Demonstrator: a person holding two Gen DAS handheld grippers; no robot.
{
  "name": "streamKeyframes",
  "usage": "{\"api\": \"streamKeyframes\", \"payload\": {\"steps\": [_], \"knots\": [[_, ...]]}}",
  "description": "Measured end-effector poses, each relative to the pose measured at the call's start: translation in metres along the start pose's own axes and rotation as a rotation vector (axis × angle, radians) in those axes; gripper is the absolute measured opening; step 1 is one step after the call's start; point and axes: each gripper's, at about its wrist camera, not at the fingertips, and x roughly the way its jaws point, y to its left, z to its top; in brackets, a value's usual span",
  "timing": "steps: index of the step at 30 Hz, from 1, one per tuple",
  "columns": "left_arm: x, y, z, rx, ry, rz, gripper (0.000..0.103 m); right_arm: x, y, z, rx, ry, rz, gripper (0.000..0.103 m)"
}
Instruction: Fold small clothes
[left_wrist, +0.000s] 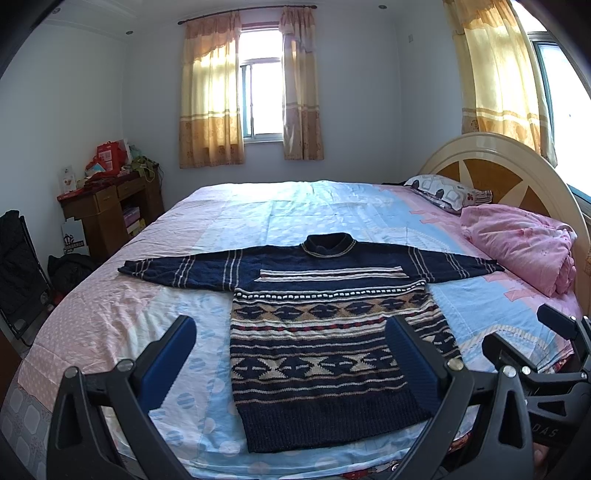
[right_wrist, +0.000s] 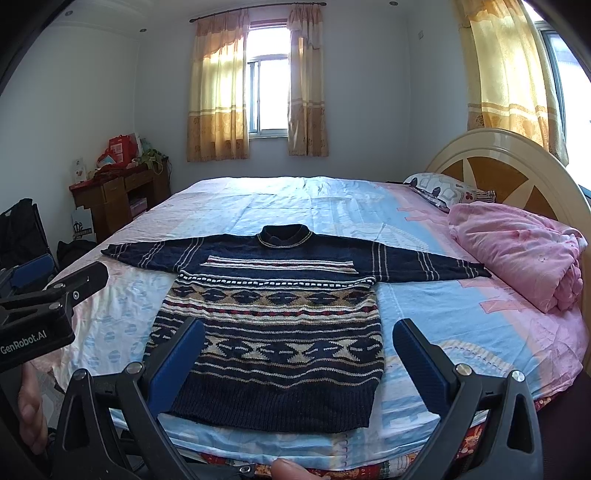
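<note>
A navy knit sweater (left_wrist: 317, 332) with tan, white and red patterned bands lies flat on the bed, front up, sleeves spread out to both sides, collar away from me. It also shows in the right wrist view (right_wrist: 273, 325). My left gripper (left_wrist: 291, 328) is open and empty, held above the hem end of the sweater. My right gripper (right_wrist: 299, 332) is open and empty, also above the hem end. Each gripper shows at the edge of the other's view: the right gripper (left_wrist: 524, 339) and the left gripper (right_wrist: 55, 295).
The bed (left_wrist: 122, 317) has a pink and blue sheet. A folded pink quilt (left_wrist: 517, 247) and a patterned pillow (left_wrist: 443, 192) lie by the round headboard (left_wrist: 498, 162) at right. A wooden desk (left_wrist: 107, 206) with clutter stands at left, near black bags on the floor.
</note>
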Motion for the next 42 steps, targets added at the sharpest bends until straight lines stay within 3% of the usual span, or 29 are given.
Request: {"api": "streamKeyframes", "payload": {"steps": [26,42], "knots": [[0.013,-0.002,-0.007,0.024,0.031,0.009,0.103,0.013,-0.003,-0.001,0.002,0.031,-0.006,0.102],[0.083,-0.001,-0.004,0.129,0.115,0.081,0.103,0.079,-0.035,-0.004,-0.005,0.117,-0.090,0.102]]}}
